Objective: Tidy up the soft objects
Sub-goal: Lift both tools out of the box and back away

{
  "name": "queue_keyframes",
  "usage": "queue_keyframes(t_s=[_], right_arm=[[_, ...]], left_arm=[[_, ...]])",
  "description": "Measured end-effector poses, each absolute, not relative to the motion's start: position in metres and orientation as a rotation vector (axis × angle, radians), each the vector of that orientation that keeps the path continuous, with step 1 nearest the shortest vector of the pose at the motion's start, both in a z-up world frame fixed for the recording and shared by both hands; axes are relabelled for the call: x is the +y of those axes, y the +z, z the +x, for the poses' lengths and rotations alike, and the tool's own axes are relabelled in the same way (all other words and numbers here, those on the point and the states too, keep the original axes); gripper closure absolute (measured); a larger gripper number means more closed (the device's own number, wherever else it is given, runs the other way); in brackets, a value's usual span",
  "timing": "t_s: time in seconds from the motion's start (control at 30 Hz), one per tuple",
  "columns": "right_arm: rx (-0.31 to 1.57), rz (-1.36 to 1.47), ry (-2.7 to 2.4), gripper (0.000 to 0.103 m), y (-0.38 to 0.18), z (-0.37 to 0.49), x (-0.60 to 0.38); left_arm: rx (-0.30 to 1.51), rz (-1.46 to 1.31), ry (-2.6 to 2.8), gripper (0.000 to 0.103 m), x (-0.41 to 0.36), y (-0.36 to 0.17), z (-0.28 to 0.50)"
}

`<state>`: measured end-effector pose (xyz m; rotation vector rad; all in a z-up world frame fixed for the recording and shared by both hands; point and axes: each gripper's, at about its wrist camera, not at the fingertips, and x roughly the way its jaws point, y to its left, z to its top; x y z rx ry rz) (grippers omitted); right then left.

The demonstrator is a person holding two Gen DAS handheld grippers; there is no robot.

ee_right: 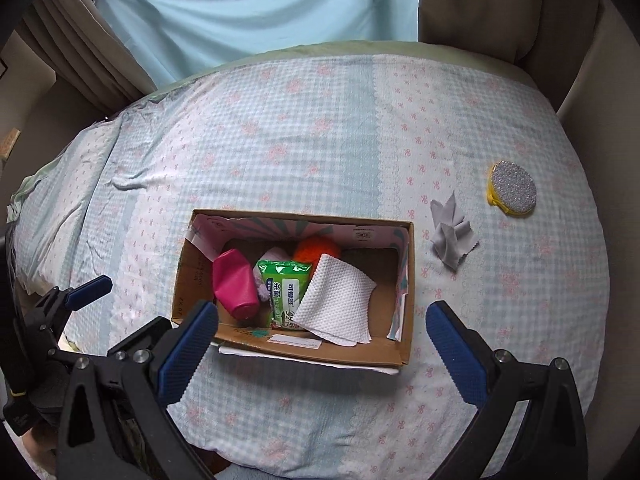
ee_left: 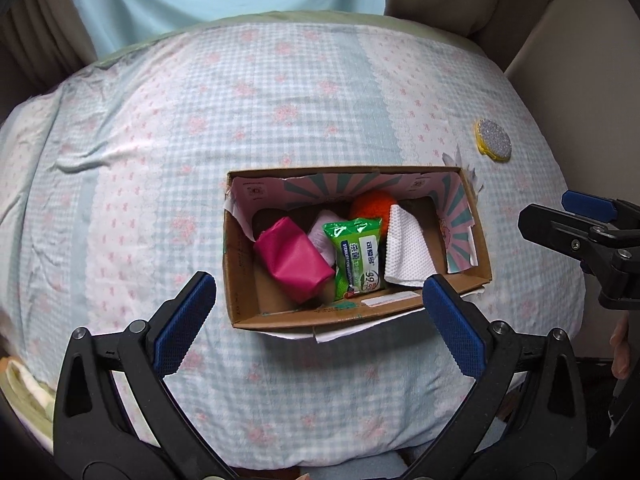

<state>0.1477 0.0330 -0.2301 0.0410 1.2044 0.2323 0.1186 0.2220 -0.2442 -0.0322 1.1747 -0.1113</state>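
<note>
An open cardboard box (ee_left: 240,280) (ee_right: 404,344) lies on the bed. Inside it are a magenta pouch (ee_left: 294,264) (ee_right: 234,284), a green wet-wipes pack (ee_left: 356,256) (ee_right: 284,292), an orange woolly ball (ee_left: 370,208) (ee_right: 316,250), a pale pink soft item (ee_left: 322,234) and a white textured cloth (ee_left: 406,246) (ee_right: 338,300). Right of the box lie a grey cloth (ee_right: 452,236) and a round yellow sponge with a silver top (ee_left: 493,140) (ee_right: 514,192). My left gripper (ee_left: 318,308) is open over the box's near edge. My right gripper (ee_right: 322,340) is open, empty, above the box's near wall.
The bed carries a blue-checked quilt with pink flowers (ee_left: 200,120) (ee_right: 280,140). A light blue curtain (ee_right: 248,4) hangs behind it and a beige wall (ee_right: 600,60) runs along the right side. The right gripper's body shows at the right edge (ee_left: 592,240) of the left wrist view.
</note>
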Motion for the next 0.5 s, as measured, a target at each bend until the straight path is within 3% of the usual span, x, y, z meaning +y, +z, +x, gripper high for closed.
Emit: queue_keyframes(t_s=[0.27,0.5], right_arm=[[1.062,-0.006,0.175,0.000,-0.159,0.110,-0.029],[0.976,0.025,0.163,0.000,-0.132,0.098,-0.101]], left_arm=[[1.040,-0.050,-0.041,0.000,0.183,-0.172,0.080],[0.946,-0.088,-0.005,0.000,0.126,-0.135,0.064]])
